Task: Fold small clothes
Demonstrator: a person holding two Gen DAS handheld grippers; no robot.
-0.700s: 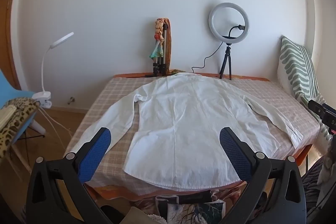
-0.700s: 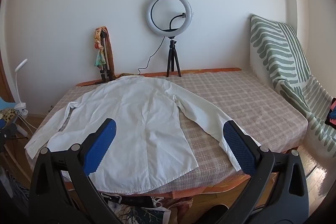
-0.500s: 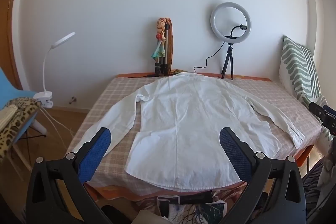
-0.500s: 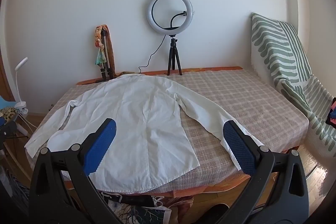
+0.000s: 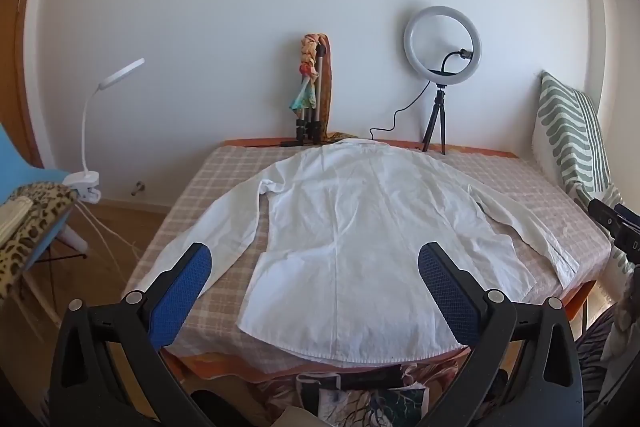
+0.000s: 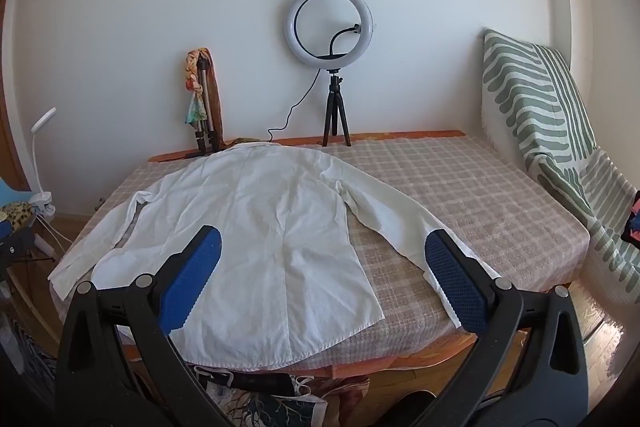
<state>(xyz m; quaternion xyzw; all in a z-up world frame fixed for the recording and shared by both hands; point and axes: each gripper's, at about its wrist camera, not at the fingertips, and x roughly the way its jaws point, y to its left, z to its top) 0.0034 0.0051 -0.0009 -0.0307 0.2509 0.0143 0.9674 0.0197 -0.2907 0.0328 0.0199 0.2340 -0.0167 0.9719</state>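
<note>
The long-sleeved white cotton shirt (image 5: 360, 235) lies spread flat and wholly unfolded while left gripper (image 5: 314, 267) and right gripper (image 6: 322, 251) hover agape, empty.

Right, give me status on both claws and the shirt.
Left claw open, empty. Right claw open, empty. White shirt flat on the bed, sleeves spread, unfolded. Nothing on it.

Both sets of fingers spread wide, nothing btwn them. White shirt (image 5: 360, 227) lies flat across the bed (image 6: 480, 195), low all over, so near edge is open approach. Far edge crowded: ring light (image 6: 330, 27) on tripod, folded tripod w/ doll (image 6: 202, 99) by the wall. Striped cushion (image 6: 540, 115) walls the right side; clamp lamp (image 5: 90, 147) stands left, off the bed.
</note>
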